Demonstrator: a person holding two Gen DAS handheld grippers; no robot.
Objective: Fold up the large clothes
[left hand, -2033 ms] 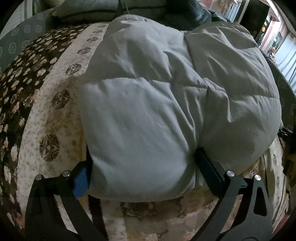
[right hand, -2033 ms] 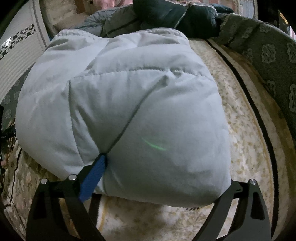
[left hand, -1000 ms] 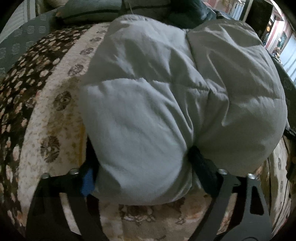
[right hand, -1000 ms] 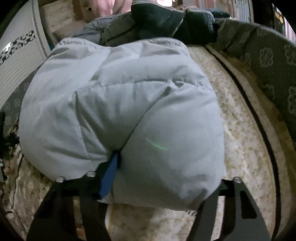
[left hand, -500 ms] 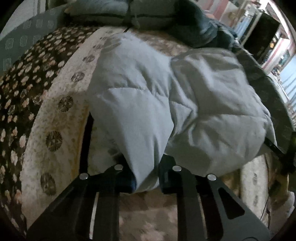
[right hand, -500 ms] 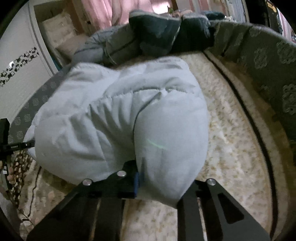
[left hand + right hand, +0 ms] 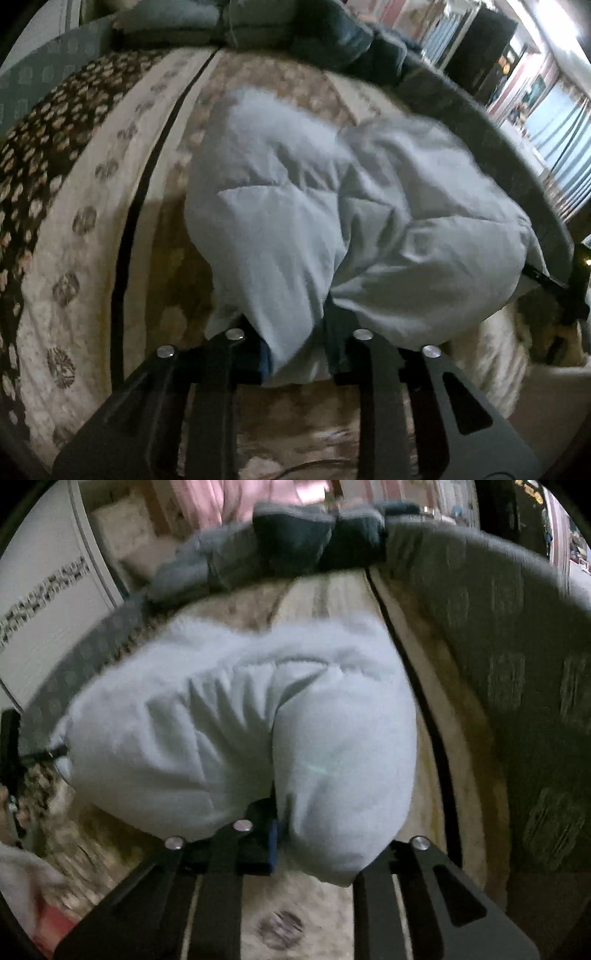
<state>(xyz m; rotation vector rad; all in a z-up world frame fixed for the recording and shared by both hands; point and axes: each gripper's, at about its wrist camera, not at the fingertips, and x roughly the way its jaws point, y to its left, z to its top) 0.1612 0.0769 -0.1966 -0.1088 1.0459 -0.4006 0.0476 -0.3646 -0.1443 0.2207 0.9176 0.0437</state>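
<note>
Both tongs pinch the near edge of the pale grey puffer jacket (image 7: 354, 229) on the patterned bedspread (image 7: 74, 295).

The left gripper (image 7: 295, 354) stands narrow, its jaws having just eased a little wider yet clamped on a tongue of the jacket's hem; the right gripper (image 7: 314, 834) is nearly closed, its jaws just spread a touch, biting a bulging fold of the same jacket (image 7: 258, 720). The jacket lies bunched mid-bed, its near edge raised off the cover. Bare bedspread shows at the jacket's left side, in front of the tongs and along the right border (image 7: 424, 738). Dark folded bedding (image 7: 295, 546) lines the far edge, well apart.
</note>
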